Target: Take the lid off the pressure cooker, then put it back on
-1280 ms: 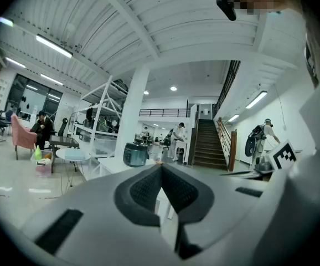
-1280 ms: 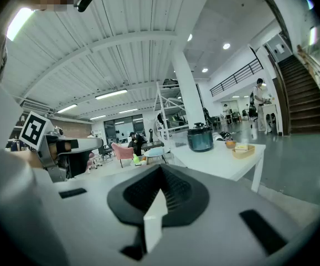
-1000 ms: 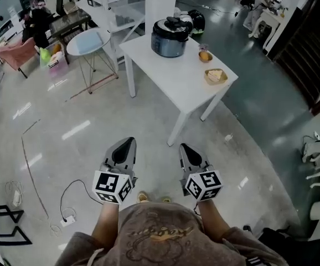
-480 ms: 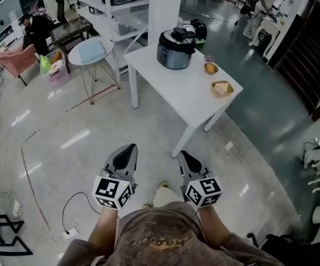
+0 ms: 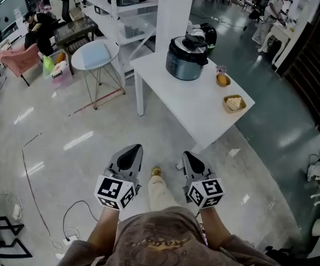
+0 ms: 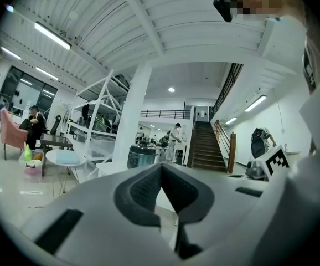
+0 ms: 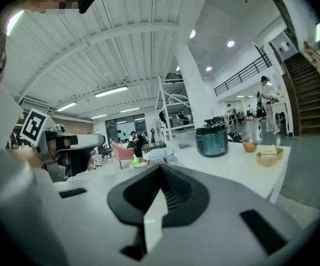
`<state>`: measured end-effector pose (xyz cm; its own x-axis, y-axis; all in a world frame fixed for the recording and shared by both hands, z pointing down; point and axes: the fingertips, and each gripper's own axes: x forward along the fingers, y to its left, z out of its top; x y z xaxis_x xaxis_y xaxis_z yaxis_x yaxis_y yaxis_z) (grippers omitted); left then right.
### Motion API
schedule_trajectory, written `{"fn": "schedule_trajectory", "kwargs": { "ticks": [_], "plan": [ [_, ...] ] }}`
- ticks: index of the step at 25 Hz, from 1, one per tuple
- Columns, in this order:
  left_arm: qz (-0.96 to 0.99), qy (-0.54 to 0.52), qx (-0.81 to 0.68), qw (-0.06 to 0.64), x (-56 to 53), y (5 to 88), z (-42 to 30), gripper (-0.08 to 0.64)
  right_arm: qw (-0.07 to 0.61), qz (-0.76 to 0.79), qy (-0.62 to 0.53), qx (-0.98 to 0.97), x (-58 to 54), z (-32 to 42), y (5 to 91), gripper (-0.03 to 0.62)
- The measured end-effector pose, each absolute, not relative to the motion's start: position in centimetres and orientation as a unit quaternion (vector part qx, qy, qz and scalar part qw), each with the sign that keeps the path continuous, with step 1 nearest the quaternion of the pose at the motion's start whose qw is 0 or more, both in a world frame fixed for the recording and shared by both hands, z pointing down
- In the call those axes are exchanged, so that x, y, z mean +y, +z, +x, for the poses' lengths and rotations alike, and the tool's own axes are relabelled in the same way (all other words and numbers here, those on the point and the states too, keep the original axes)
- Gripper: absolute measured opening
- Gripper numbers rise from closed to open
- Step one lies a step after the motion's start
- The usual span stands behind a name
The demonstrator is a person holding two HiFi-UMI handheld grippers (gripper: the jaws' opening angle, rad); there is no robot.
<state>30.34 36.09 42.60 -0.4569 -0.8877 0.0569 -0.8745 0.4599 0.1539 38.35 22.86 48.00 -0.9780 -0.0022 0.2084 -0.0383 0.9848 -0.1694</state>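
- Two grippers are held out low in front of the person, above a pale floor: the left gripper and the right gripper. The jaws of each are pressed together, and nothing is held between them.
- One pressure cooker is seen standing at the far end of a white table. It is well apart from both grippers and is touched by neither.
- The lid is seated on the cooker, with a black handle raised on top. No step of the task is judged to be begun yet.
- The lid is judged to be stiff and fairly heavy, made of metal and hard plastic, with a smooth skin that could slip. The black handle is judged the best place for it to be gripped, and a twist is probably needed before it can be lifted.
- The cooker's body may need to be steadied by the other gripper, so that it is not turned along with the lid.
- What is inside the cooker cannot be told, since it is covered.
- One small bowl is set near the cooker, and something orange is held in it.
- One shallow tray is placed further along the table. Pale pieces are held in it, but their kind cannot be told.
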Motion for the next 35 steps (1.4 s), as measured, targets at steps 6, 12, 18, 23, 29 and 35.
{"fn": "schedule_trajectory", "kwargs": {
  "ticks": [6, 12, 18, 23, 29, 35],
  "plan": [
    [0.52, -0.054, -0.85, 0.063, 31.9, 41.7, 23.2, 0.003, 0.102, 0.0, 0.078, -0.992, 19.3, 30.9, 46.9, -0.007],
    [0.521, -0.053, -0.85, 0.065, 26.9, 40.3, 16.4, 0.003, 0.102, -0.002, 0.073, -0.992, 14.2, 23.9, 45.5, -0.007],
    [0.519, -0.052, -0.851, 0.064, 22.7, 39.6, 9.9, 0.003, 0.103, -0.002, 0.078, -0.992, 9.9, 17.3, 45.0, -0.006],
    [0.518, -0.045, -0.852, 0.064, 20.2, 39.8, 6.0, 0.003, 0.105, -0.005, 0.09, -0.99, 7.4, 13.5, 45.3, -0.006],
    [0.522, -0.041, -0.849, 0.064, 18.1, 40.2, 2.9, 0.003, 0.106, -0.016, 0.091, -0.99, 6.0, 10.2, 45.8, -0.006],
    [0.536, -0.048, -0.841, 0.062, 16.1, 40.5, -1.4, 0.003, 0.101, -0.007, 0.094, -0.99, 4.6, 6.4, 45.9, -0.006]
  ]
}}
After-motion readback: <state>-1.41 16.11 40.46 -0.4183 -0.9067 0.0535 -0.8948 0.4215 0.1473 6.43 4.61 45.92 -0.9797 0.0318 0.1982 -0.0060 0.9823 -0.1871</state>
